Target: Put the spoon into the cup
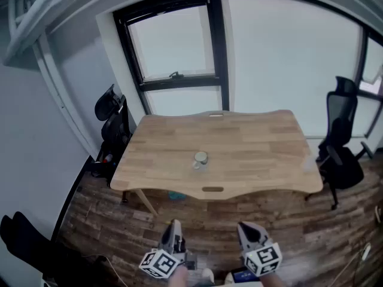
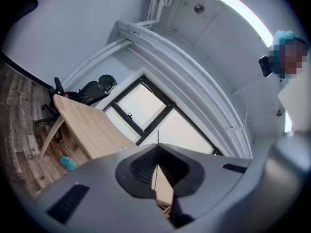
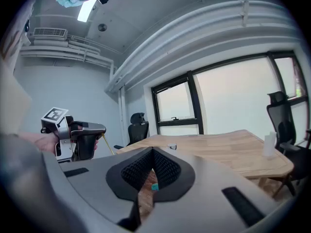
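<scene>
A small cup (image 1: pixel 201 158) stands near the front middle of the wooden table (image 1: pixel 257 130); in the right gripper view the cup (image 3: pixel 172 146) is tiny and far off. Both grippers hang low in front of the table, well short of it. My left gripper (image 1: pixel 174 229) is shut on a thin gold-coloured stem, apparently the spoon (image 3: pixel 109 147), which juts from its jaws. In the left gripper view the spoon (image 2: pixel 158 139) shows edge-on as a fine line above the left gripper (image 2: pixel 157 150). My right gripper (image 1: pixel 246 231) is shut and holds nothing, and the right gripper view shows its closed jaw tips (image 3: pixel 153 152).
A black office chair (image 1: pixel 114 121) stands at the table's left end and another (image 1: pixel 341 154) at its right. A small teal thing (image 1: pixel 176 195) lies on the wood floor under the table's front edge. A clear, upright thing (image 3: pixel 268 144) stands near the table's right edge. Windows fill the far wall.
</scene>
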`<state>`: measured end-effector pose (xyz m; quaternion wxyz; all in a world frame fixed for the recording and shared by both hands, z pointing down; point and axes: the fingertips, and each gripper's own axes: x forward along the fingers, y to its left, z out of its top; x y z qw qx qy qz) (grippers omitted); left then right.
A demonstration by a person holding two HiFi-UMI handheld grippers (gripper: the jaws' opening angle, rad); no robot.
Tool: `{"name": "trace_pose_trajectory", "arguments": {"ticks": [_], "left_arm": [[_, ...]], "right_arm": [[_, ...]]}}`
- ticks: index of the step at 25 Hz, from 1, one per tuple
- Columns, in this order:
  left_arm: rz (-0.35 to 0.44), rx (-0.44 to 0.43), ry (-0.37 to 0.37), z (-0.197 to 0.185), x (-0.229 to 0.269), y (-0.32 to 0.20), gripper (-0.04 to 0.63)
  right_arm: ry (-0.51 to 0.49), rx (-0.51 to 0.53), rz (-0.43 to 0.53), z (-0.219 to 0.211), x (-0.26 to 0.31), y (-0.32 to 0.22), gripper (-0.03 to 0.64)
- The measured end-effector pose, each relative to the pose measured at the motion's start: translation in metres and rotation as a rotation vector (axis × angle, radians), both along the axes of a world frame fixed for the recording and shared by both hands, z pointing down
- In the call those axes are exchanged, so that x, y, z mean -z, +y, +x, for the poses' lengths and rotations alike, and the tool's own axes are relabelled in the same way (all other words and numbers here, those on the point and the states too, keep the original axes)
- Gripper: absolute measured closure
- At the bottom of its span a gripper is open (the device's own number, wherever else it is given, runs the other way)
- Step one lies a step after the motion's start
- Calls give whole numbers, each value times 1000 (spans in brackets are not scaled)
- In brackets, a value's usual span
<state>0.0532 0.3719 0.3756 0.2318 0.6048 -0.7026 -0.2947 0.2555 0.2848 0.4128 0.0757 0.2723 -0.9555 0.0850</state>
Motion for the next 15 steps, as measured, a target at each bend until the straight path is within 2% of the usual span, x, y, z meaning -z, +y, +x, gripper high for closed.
{"name": "trace_pose_trajectory", "arguments": {"ticks": [3,9,12,15], "left_arm": [[0,-11,-6,-1,3,12,592],[-7,16,-1,-5,-1,34,592],[-7,17,-9,0,1,35,592],[-11,18,-12,3,0,37,592]], "right_arm": [[8,-8,-28,-2,1,16,620],[6,23,-4,-7,-4,33,620],[7,27,-30,-4,0,36,620],[-34,35,-54,-1,-3,35,620]]}}
